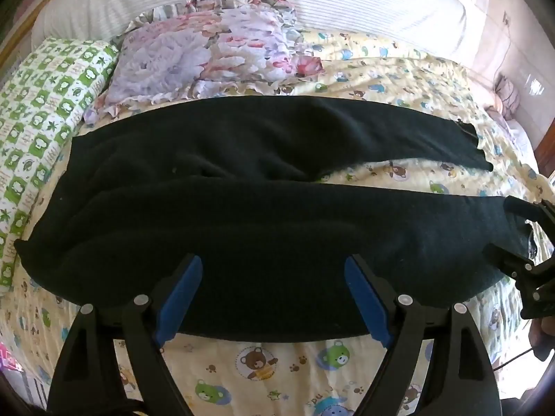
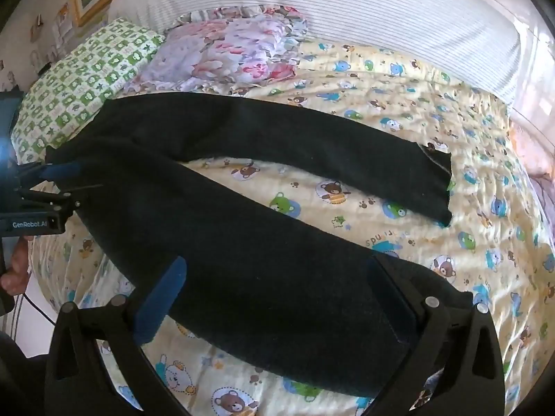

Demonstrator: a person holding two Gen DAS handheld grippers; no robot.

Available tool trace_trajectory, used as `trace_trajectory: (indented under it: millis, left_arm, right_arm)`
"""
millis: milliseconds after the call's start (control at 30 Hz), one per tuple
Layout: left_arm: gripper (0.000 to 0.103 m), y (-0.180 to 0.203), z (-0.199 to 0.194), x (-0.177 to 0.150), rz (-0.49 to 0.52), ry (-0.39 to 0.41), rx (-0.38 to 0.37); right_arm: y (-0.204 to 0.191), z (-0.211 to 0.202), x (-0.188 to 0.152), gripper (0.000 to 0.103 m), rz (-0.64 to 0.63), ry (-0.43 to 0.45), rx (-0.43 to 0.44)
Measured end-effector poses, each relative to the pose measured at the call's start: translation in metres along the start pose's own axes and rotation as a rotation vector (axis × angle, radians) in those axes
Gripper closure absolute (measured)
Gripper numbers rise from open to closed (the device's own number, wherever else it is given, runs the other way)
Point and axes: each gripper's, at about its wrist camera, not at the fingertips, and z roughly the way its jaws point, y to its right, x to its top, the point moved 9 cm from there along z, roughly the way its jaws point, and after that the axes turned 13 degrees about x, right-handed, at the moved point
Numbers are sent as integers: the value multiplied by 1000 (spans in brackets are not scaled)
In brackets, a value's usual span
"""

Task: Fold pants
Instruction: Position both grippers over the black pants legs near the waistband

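Note:
Black pants [image 1: 242,187] lie spread flat on the bed, waist to the left, two legs running right. My left gripper [image 1: 272,279] is open, its blue pads over the near edge of the near leg close to the waist. My right gripper [image 2: 274,286] is open over the cuff end of the near leg [image 2: 277,277]. The far leg [image 2: 329,149] lies apart, ending at a cuff. The right gripper shows at the right edge of the left wrist view [image 1: 530,242]; the left gripper shows at the left edge of the right wrist view [image 2: 59,173].
A yellow bear-print quilt [image 2: 399,104] covers the bed. A green checked pillow [image 1: 38,131] and a floral pillow [image 1: 208,52] lie beyond the waist. A white striped headboard [image 2: 347,10] runs behind. The bed's near edge is just below the pants.

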Motion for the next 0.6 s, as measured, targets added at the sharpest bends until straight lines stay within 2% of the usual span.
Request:
trace_trajectory:
  millis: [200,600]
  left_arm:
    - [18,3,3,4,10,-11,-2]
    - [18,0,8,-4,5,-17,-9]
  right_arm:
    - [-5,5,30,0,-1,-8,5]
    - [-7,8,36,0,-1,-2,18]
